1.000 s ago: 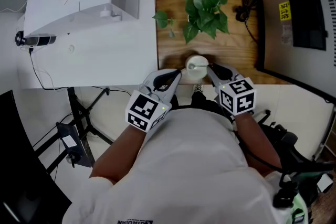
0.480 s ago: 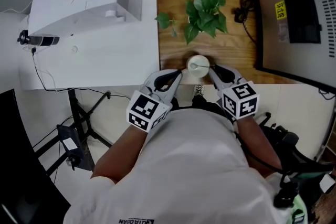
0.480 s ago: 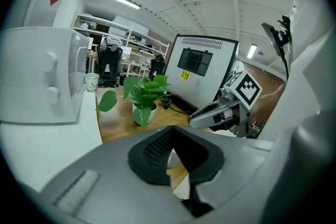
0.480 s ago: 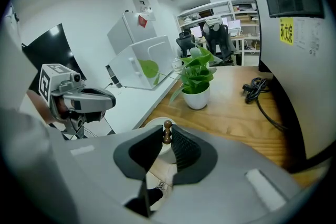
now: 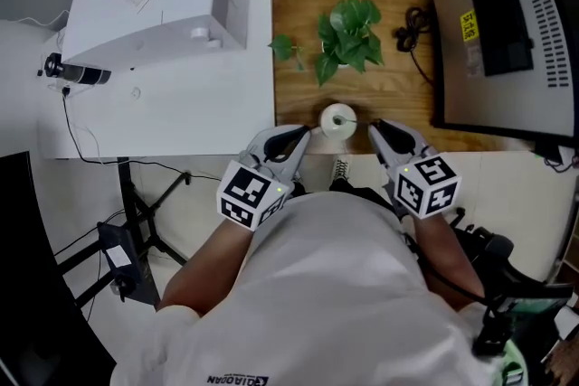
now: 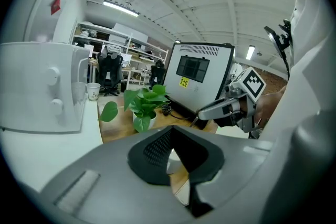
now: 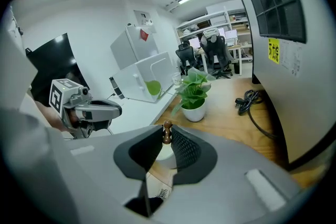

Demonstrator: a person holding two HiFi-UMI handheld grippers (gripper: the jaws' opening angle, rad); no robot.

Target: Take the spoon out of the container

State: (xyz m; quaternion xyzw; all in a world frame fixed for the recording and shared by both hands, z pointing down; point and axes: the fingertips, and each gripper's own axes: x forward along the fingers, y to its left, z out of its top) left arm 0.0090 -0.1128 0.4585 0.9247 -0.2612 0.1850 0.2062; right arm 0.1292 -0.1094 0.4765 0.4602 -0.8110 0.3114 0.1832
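One spoon (image 7: 167, 126) pokes from the cup (image 5: 325, 124), handle end pinched by the narrow-set right gripper (image 7: 166, 139); left gripper (image 6: 171, 131) closed, empty.

Behind the small white round container (image 5: 339, 119), the brown wooden tabletop (image 5: 384, 93) lies free up to the green leafy potted plant (image 5: 346, 33). Right of the container, a grey vented machine housing (image 5: 507, 41) blocks passage.

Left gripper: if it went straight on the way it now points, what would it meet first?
Probably the white container, just ahead of the left gripper near the edge of the wooden table. Height is hard to judge, so the tongs might pass just over its rim instead.
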